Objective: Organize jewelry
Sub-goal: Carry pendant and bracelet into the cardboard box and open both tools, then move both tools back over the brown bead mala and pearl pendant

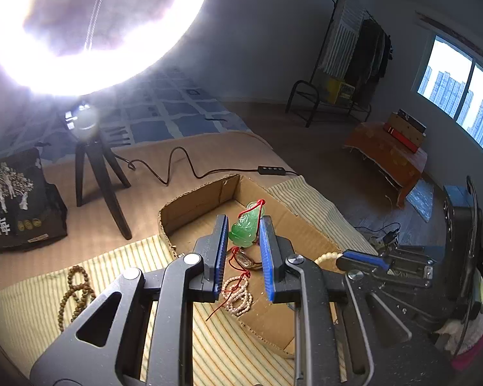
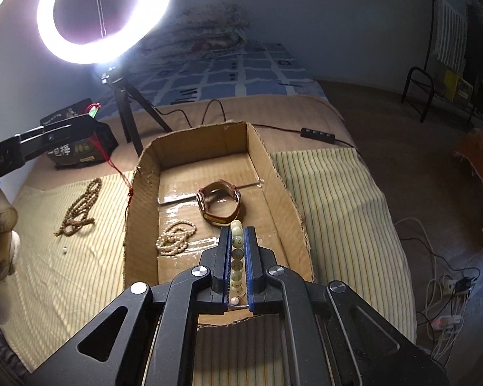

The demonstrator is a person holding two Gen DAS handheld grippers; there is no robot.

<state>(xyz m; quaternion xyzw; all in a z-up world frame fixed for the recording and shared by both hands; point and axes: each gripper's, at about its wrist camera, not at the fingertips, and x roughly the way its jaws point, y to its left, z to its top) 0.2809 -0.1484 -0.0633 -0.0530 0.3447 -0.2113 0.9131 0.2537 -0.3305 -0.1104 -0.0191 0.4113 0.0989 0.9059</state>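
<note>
Reading 梅 on dark box [image 1: 16, 206]

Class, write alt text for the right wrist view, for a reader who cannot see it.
The right gripper is shut on a pale bead bracelet above an open cardboard box that holds a watch and a cream bead strand. Brown prayer beads lie on striped cloth beside it.

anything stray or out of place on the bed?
One loose white bead lies alone on the striped cloth, outside the cardboard box, near the brown bead string. Looks like it has come off a strand.
</note>
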